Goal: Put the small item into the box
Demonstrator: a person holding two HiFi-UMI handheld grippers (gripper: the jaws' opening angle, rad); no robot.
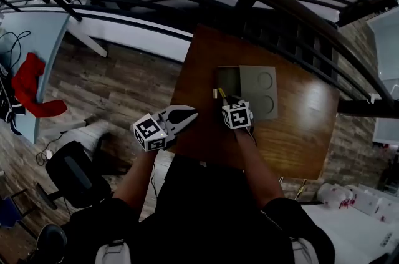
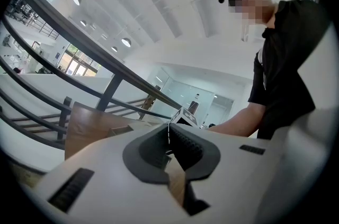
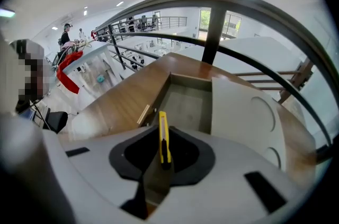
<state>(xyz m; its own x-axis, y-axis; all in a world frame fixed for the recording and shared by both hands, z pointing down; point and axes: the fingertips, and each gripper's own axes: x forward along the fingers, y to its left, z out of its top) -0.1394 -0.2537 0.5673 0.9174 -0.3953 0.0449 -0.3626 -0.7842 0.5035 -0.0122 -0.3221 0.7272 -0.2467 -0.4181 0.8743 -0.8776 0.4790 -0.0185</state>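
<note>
The small yellow item (image 3: 163, 135), a slim cutter-like bar, is clamped upright in the right claw (image 3: 164, 160), its tip pointing toward 12 o'clock. It sits at the near edge of the box (image 3: 186, 106), a grey open tray on the brown bench (image 1: 299, 132). A grey lid (image 3: 241, 112) with two round recesses lies at 3 o'clock of the opening. The left claw (image 2: 169, 144) is clenched on nothing, at 9 o'clock of the right claw, over the bench's left edge.
</note>
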